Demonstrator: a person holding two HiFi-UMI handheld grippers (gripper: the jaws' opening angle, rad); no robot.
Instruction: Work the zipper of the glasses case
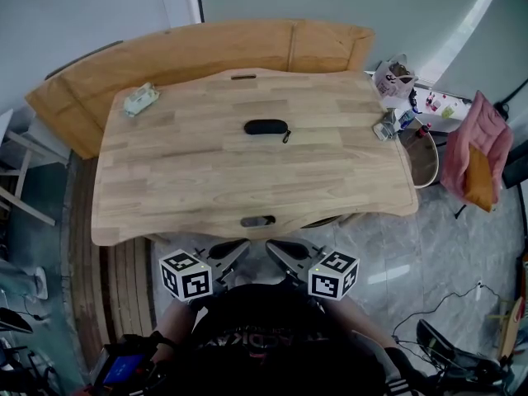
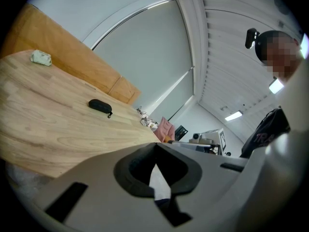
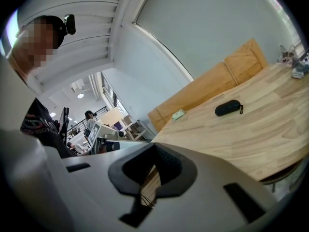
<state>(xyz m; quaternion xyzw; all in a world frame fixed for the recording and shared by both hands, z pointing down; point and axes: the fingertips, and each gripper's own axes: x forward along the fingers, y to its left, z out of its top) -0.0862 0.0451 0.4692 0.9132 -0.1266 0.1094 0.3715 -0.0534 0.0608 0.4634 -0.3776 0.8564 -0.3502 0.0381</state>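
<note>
Glasses case, small, black and oval, lies on the wooden table well ahead of both grippers, with its pull loop at the end toward the right gripper's side. How its zipper stands is too small to tell. It is probably a light, semi-stiff shell that slides on bare wood, so it is best pinned at the body and pinched at the pull. The left gripper and right gripper sit side by side off the table's near edge, jaws pressed together and empty.
</note>
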